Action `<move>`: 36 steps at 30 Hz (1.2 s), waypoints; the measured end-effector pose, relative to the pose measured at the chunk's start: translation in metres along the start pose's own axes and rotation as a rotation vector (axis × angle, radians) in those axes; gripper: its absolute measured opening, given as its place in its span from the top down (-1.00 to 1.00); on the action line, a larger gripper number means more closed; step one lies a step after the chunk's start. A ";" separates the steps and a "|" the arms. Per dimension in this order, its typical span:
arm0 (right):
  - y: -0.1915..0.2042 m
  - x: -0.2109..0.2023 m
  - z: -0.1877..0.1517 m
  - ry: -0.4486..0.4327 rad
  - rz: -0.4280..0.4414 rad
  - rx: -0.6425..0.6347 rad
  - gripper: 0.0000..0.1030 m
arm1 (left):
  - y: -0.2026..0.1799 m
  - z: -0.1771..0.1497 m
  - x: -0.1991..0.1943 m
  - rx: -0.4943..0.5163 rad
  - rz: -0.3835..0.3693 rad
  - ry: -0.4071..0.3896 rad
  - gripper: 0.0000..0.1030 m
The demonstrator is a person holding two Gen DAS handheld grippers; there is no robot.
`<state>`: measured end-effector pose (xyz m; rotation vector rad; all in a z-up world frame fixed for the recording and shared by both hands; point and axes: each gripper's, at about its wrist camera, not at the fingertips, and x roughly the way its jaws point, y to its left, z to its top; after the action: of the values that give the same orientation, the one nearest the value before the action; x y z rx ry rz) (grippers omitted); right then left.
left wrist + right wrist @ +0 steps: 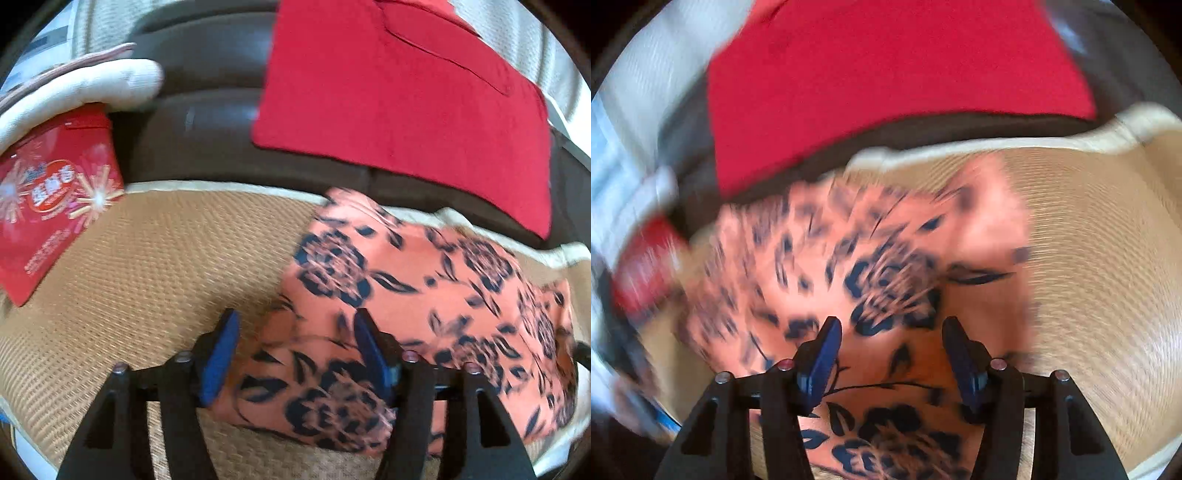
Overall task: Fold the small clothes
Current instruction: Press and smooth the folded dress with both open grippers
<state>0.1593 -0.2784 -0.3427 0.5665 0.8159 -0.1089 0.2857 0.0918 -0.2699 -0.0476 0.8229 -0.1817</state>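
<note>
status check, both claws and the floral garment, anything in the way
Left claw open over the floral garment. Right claw open above it too, nothing gripped. Garment on the woven mat; red packet sits off to its side.

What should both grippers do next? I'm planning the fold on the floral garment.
Probably lower and close both on the cloth. The left gripper and right gripper are open, each over the orange floral garment lying on the woven mat, gripping nothing.

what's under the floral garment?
The floral garment lies on a woven mat, which shows around it on the left and near side; in the right wrist view the mat shows on the other side. Anything directly beneath the fabric is covered.
</note>
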 end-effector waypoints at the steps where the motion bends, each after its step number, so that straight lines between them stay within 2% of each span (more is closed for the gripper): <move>1: -0.017 -0.015 0.000 -0.039 0.009 0.065 -0.25 | 0.006 0.005 0.003 -0.018 0.015 -0.009 -0.49; 3: -0.035 -0.024 -0.007 -0.026 0.000 0.113 -0.26 | 0.013 0.014 0.013 -0.045 0.044 -0.016 -0.49; 5: -0.041 -0.015 -0.009 0.011 -0.013 0.138 -0.27 | 0.009 0.018 0.025 -0.047 0.058 -0.012 -0.49; 8: -0.036 0.010 -0.004 0.054 -0.039 0.123 -0.23 | -0.004 0.021 0.058 -0.023 0.061 0.035 -0.49; 9: -0.033 0.017 -0.004 0.083 -0.061 0.112 -0.15 | -0.010 0.020 0.064 -0.004 0.069 0.055 -0.49; 10: -0.030 0.026 -0.003 0.099 -0.102 0.098 0.10 | -0.015 0.024 0.068 0.014 0.083 0.068 -0.49; 11: -0.024 0.029 0.001 0.077 -0.130 0.065 0.32 | -0.021 0.022 0.070 0.042 0.101 0.075 -0.49; 13: -0.012 0.036 0.009 0.054 -0.166 0.009 0.40 | -0.030 0.019 0.069 0.088 0.118 0.066 -0.49; 19: -0.001 0.066 0.041 0.003 -0.271 -0.068 0.41 | -0.043 0.010 0.069 0.184 0.183 0.063 -0.49; 21: -0.002 0.075 0.051 0.004 -0.279 -0.068 0.31 | -0.042 0.005 0.069 0.215 0.216 0.071 -0.51; 22: -0.006 0.079 0.057 0.002 -0.280 -0.060 0.10 | -0.042 0.003 0.069 0.219 0.216 0.070 -0.52; 23: -0.011 0.080 0.062 -0.003 -0.285 -0.031 -0.22 | -0.041 0.002 0.067 0.220 0.213 0.069 -0.52; 24: -0.016 0.079 0.065 0.002 -0.295 0.004 -0.30 | -0.042 0.002 0.068 0.222 0.214 0.070 -0.52; 26: -0.026 0.068 0.069 0.001 -0.263 0.085 -0.30 | -0.041 0.000 0.060 0.222 0.213 0.073 -0.51; 28: -0.026 0.036 0.068 -0.123 -0.234 0.112 -0.30 | -0.041 0.003 0.057 0.205 0.207 0.064 -0.51; 29: -0.020 0.020 0.066 -0.182 -0.208 0.087 -0.30 | -0.042 0.003 0.051 0.193 0.194 0.046 -0.51; 31: 0.001 -0.005 0.056 -0.260 -0.088 0.030 -0.26 | -0.046 0.004 0.034 0.185 0.166 -0.004 -0.51; 33: 0.025 -0.006 0.047 -0.223 0.039 -0.017 -0.04 | -0.062 0.008 0.020 0.198 0.137 -0.068 -0.51; 34: 0.040 0.002 0.044 -0.186 0.078 -0.052 0.34 | -0.071 0.007 0.015 0.212 0.121 -0.087 -0.51; 35: 0.051 0.009 0.040 -0.153 0.094 -0.081 0.42 | -0.081 0.005 0.013 0.231 0.110 -0.096 -0.51; 36: 0.064 0.019 0.037 -0.118 0.102 -0.113 0.42 | -0.089 0.002 0.014 0.247 0.107 -0.090 -0.51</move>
<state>0.2160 -0.2408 -0.3085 0.4898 0.6732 -0.0024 0.2836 0.0019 -0.2683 0.2182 0.7063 -0.1780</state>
